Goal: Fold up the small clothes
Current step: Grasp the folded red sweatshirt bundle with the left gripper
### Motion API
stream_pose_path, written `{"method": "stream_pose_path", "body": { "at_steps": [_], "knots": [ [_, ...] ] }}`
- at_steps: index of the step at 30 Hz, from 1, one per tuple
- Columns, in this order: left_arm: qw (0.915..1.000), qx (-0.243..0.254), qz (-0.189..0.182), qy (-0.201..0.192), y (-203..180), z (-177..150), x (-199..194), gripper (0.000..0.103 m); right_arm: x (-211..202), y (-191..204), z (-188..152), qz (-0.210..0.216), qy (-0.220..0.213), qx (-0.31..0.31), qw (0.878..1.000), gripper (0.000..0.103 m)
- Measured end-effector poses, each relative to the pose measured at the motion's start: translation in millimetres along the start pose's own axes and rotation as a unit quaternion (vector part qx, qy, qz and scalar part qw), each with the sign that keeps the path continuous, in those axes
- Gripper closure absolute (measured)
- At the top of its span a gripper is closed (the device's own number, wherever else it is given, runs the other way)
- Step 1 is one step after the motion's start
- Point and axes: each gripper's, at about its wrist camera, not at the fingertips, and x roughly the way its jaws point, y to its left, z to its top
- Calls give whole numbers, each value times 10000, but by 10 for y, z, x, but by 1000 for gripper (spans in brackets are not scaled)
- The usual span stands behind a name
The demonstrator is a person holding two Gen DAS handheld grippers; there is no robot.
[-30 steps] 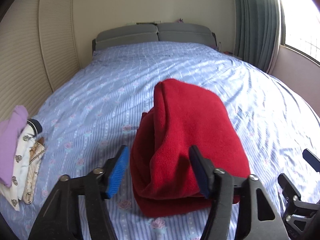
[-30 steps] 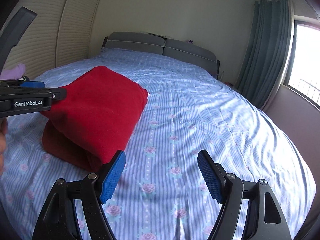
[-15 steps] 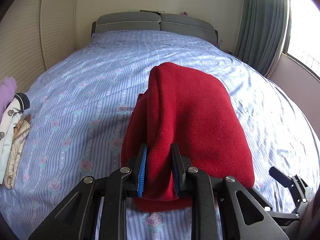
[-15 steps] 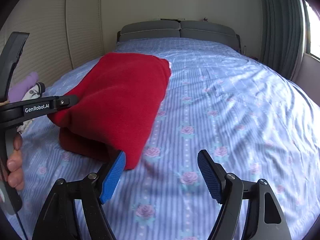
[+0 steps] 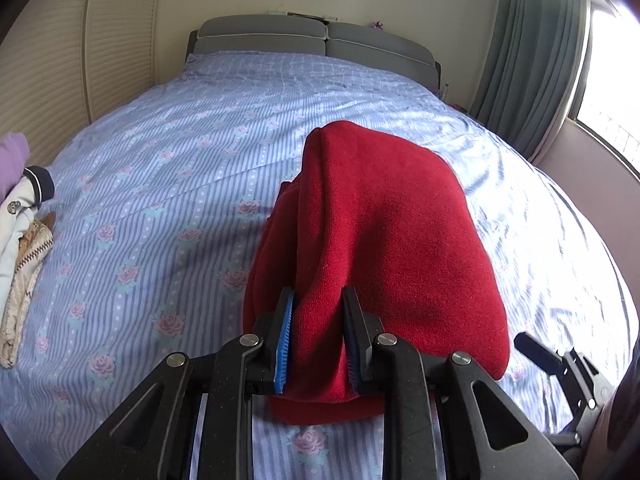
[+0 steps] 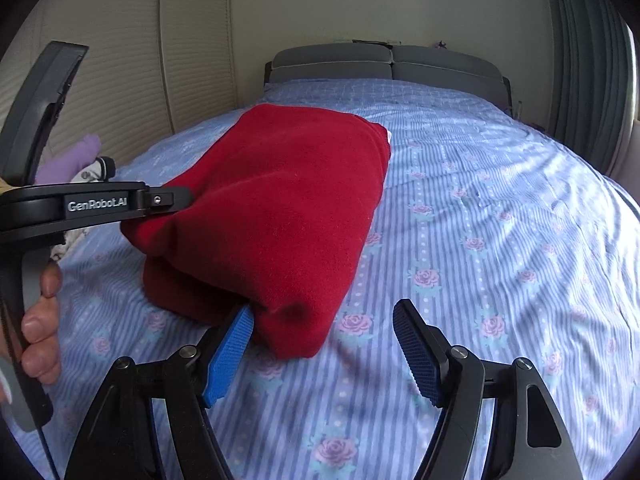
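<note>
Left-wrist view first: my left gripper had just clamped down, jaws drawn narrow onto a thick bunch of the red garment at its near edge. A second back those jaws stood wide either side of that same edge, so the bite was fresh, and the cloth bulged between the blue pads. That told me the left corner was secured.

Right-wrist view: my right gripper was wide, gripping nothing. Compared with a second before it had dropped in closer, and its left pad now sat against the near corner of the garment, at about 11 o'clock from the gap between the jaws. The right pad stood clear over bare bedsheet. The corner was only partly between the jaws; I judged it needed a nudge toward 10 o'clock before closing.

Outward from there, the garment lay already folded into a thick rectangular bundle on the striped floral sheet, running off toward 12 o'clock, toward the grey headboard. At 9 o'clock the person's hand held the left rig. A small pile of other clothes waited at the bed's 9 o'clock edge.

With one corner pinched and the other nearly lined up, I read this as the setup for lifting or doubling the bundle over.
</note>
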Motion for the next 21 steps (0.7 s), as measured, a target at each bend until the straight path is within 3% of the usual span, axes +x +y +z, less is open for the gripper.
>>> {"method": "stream_pose_path", "body": {
  "at_steps": [4,7,11,14,18,21],
  "knots": [
    [10000,-84,-13,22,55,-30,77,73,93,-210,-4,-22,235,494,9985,32],
    [10000,10,56,-6,19,-115,141,71,183,-254,-69,-97,440,525,9976,32],
    [9996,3,117,-258,-18,-124,-5,70,62,-198,-22,48,345,413,9985,32],
    [9990,-69,131,-430,-10,-13,-160,55,-110,-188,25,47,148,244,9996,32],
    [9983,-201,-130,-529,43,257,-210,54,-302,-295,108,221,-61,370,9991,32],
    [9975,-342,-536,-307,101,530,-97,55,-395,-411,232,243,-218,513,9981,31]
  ]
}}
